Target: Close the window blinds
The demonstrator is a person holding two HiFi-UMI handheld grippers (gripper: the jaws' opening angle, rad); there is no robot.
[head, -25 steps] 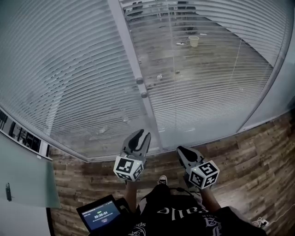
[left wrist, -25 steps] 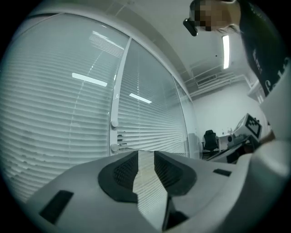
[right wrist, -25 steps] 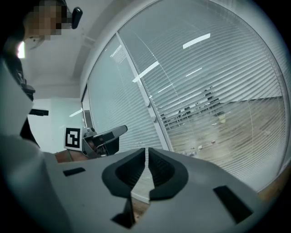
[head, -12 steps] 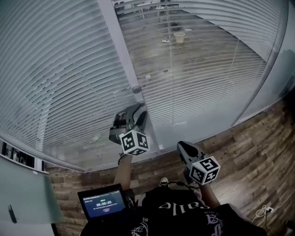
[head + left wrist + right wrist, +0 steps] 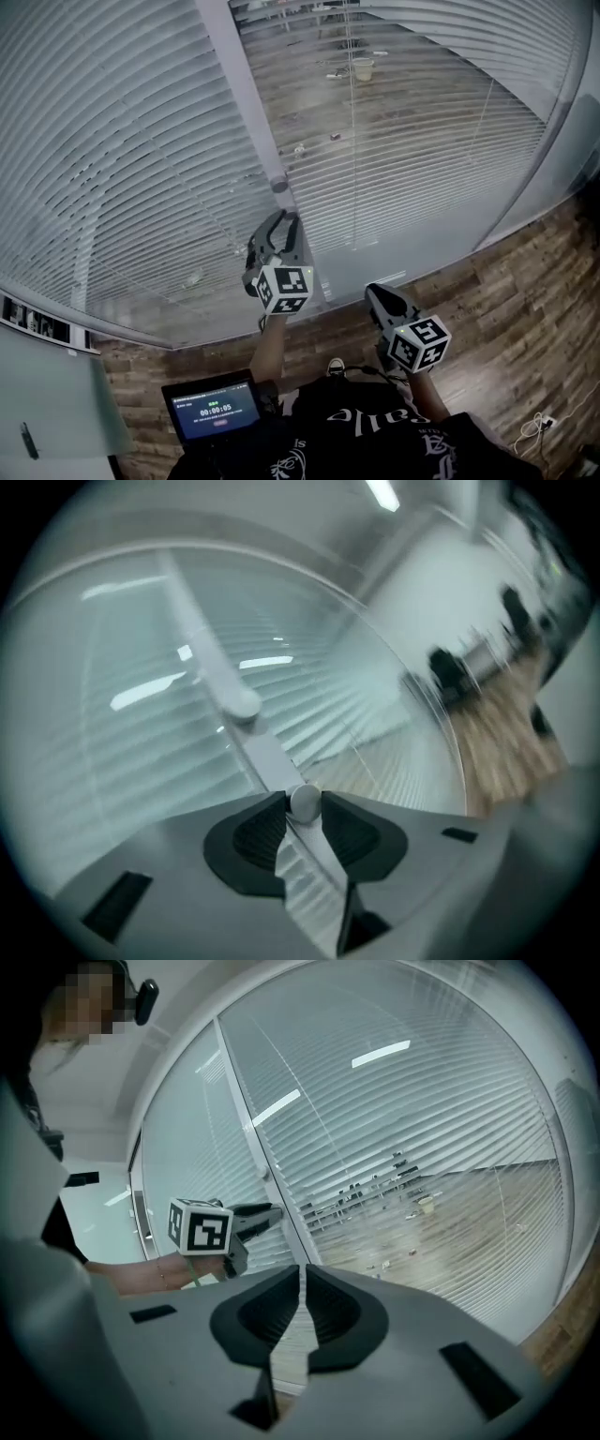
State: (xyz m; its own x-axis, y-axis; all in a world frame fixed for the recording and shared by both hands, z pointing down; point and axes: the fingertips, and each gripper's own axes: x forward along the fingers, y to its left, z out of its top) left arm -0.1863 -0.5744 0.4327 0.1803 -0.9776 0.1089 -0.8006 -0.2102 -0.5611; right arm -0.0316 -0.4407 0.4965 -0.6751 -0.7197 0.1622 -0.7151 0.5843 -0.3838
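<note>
The knob on the mullion is being clamped by the closing left gripper. Twisting is probably called for next. The right gripper, nearer and to the right, is clenched on nothing.

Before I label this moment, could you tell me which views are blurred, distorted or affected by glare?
Left gripper view: the knob between the left gripper's closing jaws is crisp, while the room at right smears with motion blur. Right gripper view: sharp, though the blinds bow from the wide lens and reflected light strips streak them. Head view: dim, bluish, slats curved too.
</note>
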